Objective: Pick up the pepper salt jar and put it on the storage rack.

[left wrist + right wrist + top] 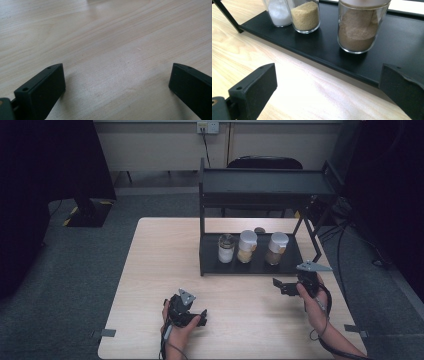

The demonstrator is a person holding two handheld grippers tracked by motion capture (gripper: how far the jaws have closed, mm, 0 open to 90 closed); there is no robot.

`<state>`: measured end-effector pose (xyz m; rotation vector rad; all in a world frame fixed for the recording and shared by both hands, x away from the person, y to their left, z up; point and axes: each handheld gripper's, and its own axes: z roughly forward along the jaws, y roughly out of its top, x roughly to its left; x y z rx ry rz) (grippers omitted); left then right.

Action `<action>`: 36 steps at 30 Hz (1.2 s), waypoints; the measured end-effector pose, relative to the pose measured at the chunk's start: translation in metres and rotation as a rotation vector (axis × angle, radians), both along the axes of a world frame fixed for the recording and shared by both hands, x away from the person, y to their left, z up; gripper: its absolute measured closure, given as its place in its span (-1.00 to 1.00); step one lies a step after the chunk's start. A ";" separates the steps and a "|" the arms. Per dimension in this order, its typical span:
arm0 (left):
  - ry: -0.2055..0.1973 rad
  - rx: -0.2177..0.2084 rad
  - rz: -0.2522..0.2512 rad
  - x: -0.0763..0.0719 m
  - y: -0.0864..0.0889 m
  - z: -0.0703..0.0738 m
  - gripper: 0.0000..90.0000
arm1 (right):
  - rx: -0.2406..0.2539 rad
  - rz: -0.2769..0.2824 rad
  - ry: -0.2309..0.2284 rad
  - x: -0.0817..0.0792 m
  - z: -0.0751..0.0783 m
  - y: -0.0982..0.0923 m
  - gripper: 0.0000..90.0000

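Your right gripper [282,286] hangs just off the front edge of the black shelf rack [212,265], near its right end, and its jaws stand wide apart with nothing between them; in the right gripper view the same gripper [328,82] looks across bare wood toward the lower shelf [387,40]. Nearest to it on that shelf is the jar of brown powder [359,27], upright, with a pale lid; in the high view that jar [276,248] stands at the right of a row of three. Beside it, toward the middle, you have the jar of tan granules [305,15], and past that the jar of white powder [279,12], each upright and set a little apart from its neighbour. From above, the tan jar [246,246] sits in the centre and the white jar [226,248] at the left, under a darker cap. Your left gripper [192,312] rests low near the front of the wooden table [150,285], well apart from the rack, held in your left hand [175,330]. In the left gripper view it [117,80] is released too, the jaws spread wide over plain tabletop with nothing held. Your right hand [312,302] grips the other tool from behind.
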<state>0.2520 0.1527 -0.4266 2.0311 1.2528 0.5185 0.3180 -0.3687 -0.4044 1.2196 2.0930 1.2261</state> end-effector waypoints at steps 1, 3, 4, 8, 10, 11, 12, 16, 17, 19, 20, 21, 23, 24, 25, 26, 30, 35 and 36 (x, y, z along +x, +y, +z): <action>0.000 0.000 0.000 0.000 0.000 0.000 -1.00 | 0.003 0.000 0.001 -0.001 0.000 0.000 -0.99; 0.000 0.000 0.000 0.000 0.000 0.000 -1.00 | 0.005 0.004 0.001 -0.002 -0.001 -0.001 -0.99; 0.000 0.000 0.000 0.000 0.000 0.000 -1.00 | 0.006 0.007 0.001 -0.002 -0.001 -0.001 -0.99; 0.000 0.000 0.000 0.000 0.000 0.000 -1.00 | 0.008 0.012 -0.005 -0.005 -0.002 -0.002 -0.99; 0.000 0.000 0.000 0.000 0.000 0.000 -1.00 | 0.006 0.013 -0.005 -0.006 -0.002 -0.002 -0.99; 0.000 0.000 0.000 0.000 0.000 0.000 -1.00 | 0.007 0.014 -0.006 -0.006 -0.003 -0.002 -0.99; 0.000 0.000 0.000 0.000 0.000 0.000 -1.00 | 0.005 0.014 -0.007 -0.007 -0.003 -0.002 -0.99; 0.000 0.000 0.000 0.000 0.000 0.000 -1.00 | 0.009 0.017 -0.009 -0.009 -0.003 -0.003 -0.99; 0.000 0.000 0.000 0.000 0.000 0.000 -1.00 | 0.011 0.018 -0.010 -0.010 -0.003 -0.003 -0.99; 0.000 0.000 0.000 0.000 0.000 0.000 -1.00 | 0.012 0.022 -0.008 -0.011 -0.003 -0.003 -0.99; 0.000 0.000 0.000 0.000 0.000 0.000 -1.00 | 0.009 0.023 -0.010 -0.011 -0.003 -0.003 -0.99; 0.000 0.000 0.000 0.000 0.000 0.000 -1.00 | 0.008 0.026 -0.010 -0.012 -0.002 -0.003 -0.99; 0.000 0.000 0.000 0.000 0.000 0.000 -1.00 | 0.006 0.029 -0.014 -0.014 -0.002 -0.003 -0.99; 0.000 0.000 0.000 0.000 0.000 0.000 -1.00 | 0.004 0.029 -0.016 -0.014 -0.002 -0.003 -0.99; 0.000 0.000 0.000 0.000 0.000 0.000 -1.00 | 0.004 0.032 -0.015 -0.014 -0.002 -0.004 -0.99; 0.000 0.000 0.000 0.000 0.000 0.000 -1.00 | 0.004 0.034 -0.011 -0.015 -0.001 -0.004 -0.99; 0.000 0.000 0.000 0.000 0.000 0.000 -1.00 | 0.006 0.037 -0.012 -0.017 -0.002 -0.005 -0.99; 0.000 0.000 0.000 0.000 0.000 0.000 -1.00 | 0.013 0.040 -0.008 -0.019 -0.003 -0.007 -0.99; 0.000 0.000 0.000 0.000 0.000 0.000 -1.00 | 0.013 0.041 -0.007 -0.019 -0.003 -0.007 -0.99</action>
